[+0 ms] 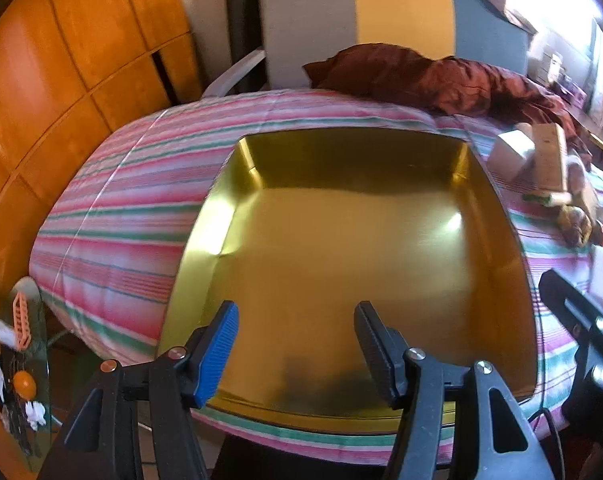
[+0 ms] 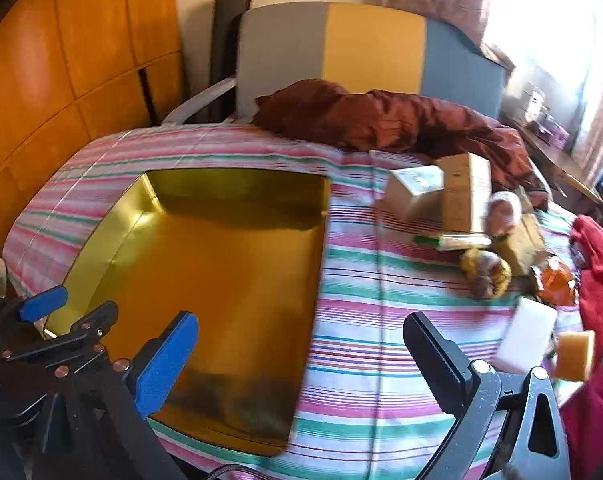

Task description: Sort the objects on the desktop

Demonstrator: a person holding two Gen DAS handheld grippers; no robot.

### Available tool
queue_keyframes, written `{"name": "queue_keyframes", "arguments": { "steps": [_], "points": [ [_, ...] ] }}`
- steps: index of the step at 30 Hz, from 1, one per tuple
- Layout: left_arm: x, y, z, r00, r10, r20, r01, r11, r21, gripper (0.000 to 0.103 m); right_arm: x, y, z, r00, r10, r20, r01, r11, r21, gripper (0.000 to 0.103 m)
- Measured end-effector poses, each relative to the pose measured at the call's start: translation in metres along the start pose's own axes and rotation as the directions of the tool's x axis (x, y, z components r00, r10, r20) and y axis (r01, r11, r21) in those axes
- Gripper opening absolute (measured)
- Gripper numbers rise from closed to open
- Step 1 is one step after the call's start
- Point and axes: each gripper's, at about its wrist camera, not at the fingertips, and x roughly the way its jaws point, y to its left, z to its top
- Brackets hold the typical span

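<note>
Here, glossy gold tray, striped cloth, possibly cardboard boxes.

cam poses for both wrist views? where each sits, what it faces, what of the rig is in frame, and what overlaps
Left wrist: on the left gripper, low at the near edge of the gold tray, facing across it toward the headboard. Own open fingers show; the other gripper's body at right.
Right wrist: on the right gripper, further right, over the striped cloth, facing the tray and the pile of boxes. Own open fingers show; the left gripper at the left edge.
Shared: tray, striped cloth, headboard, brown bedding, boxes.
</note>
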Motion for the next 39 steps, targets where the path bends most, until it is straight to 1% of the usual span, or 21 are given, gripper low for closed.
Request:
{"name": "queue_keyframes", "arguments": {
  "steps": [4,10,15,19,22,23,25,27,29,32,33,34,35,37,38,39],
  "points": [
    [-0.005,-0.024,0.003,1.000,-0.028,0.008,0.027,0.998,0.059,0.061,-0.007,-0.030,-0.004,0.999,-0.053,0.011,0.052,0.997,0.051,0.103],
    [-0.013,-0.066,0.002,0.995,-0.095,0.016,0.091,0.983,0.159,0.061,-0.011,-0.075,-0.016,0.991,-0.130,-0.013,0.131,0.984,0.121,0.103],
    [-0.017,-0.097,0.002,0.987,-0.159,-0.001,0.155,0.965,0.209,0.061,-0.014,-0.112,-0.029,0.983,-0.181,-0.032,0.184,0.964,0.190,0.103],
    [-0.019,-0.119,0.001,0.985,-0.174,0.001,0.168,0.952,0.255,0.061,-0.014,-0.138,-0.040,0.976,-0.214,-0.044,0.218,0.947,0.234,0.103],
    [-0.022,-0.138,0.001,0.977,-0.212,-0.014,0.207,0.934,0.291,0.061,-0.012,-0.162,-0.048,0.973,-0.221,-0.061,0.229,0.933,0.276,0.103],
    [-0.022,-0.148,0.002,0.971,-0.237,-0.028,0.234,0.923,0.305,0.061,-0.011,-0.168,-0.051,0.973,-0.221,-0.067,0.231,0.928,0.291,0.103],
    [-0.022,-0.160,0.004,0.964,-0.263,-0.044,0.263,0.910,0.320,0.061,-0.011,-0.187,-0.059,0.971,-0.225,-0.081,0.239,0.914,0.327,0.103],
    [-0.021,-0.180,0.006,0.953,-0.293,-0.071,0.299,0.890,0.345,0.061,-0.014,-0.202,-0.067,0.969,-0.229,-0.088,0.245,0.903,0.352,0.103],
    [-0.020,-0.199,0.007,0.947,-0.310,-0.080,0.317,0.873,0.370,0.061,-0.018,-0.217,-0.074,0.971,-0.223,-0.089,0.240,0.896,0.375,0.103],
    [-0.017,-0.234,0.012,0.934,-0.340,-0.108,0.353,0.839,0.414,0.061,-0.024,-0.235,-0.084,0.965,-0.238,-0.107,0.261,0.874,0.409,0.103],
    [-0.016,-0.245,0.014,0.931,-0.345,-0.114,0.360,0.832,0.423,0.061,-0.028,-0.242,-0.089,0.964,-0.244,-0.105,0.266,0.867,0.421,0.102],
    [-0.016,-0.256,0.015,0.925,-0.361,-0.120,0.376,0.820,0.432,0.061,-0.031,-0.244,-0.091,0.962,-0.251,-0.105,0.271,0.863,0.426,0.102],
    [-0.015,-0.270,0.016,0.915,-0.383,-0.125,0.396,0.799,0.453,0.061,-0.033,-0.247,-0.093,0.960,-0.258,-0.105,0.278,0.859,0.431,0.102],
    [-0.011,-0.295,0.017,0.913,-0.384,-0.136,0.398,0.771,0.497,0.061,-0.035,-0.254,-0.097,0.956,-0.271,-0.114,0.293,0.849,0.439,0.102],
    [-0.006,-0.312,0.018,0.910,-0.387,-0.145,0.402,0.750,0.525,0.061,-0.035,-0.256,-0.099,0.956,-0.267,-0.119,0.292,0.850,0.439,0.102],
    [-0.002,-0.323,0.019,0.912,-0.381,-0.153,0.400,0.739,0.541,0.061,-0.035,-0.258,-0.101,0.955,-0.269,-0.126,0.297,0.850,0.435,0.103]
  ]
}}
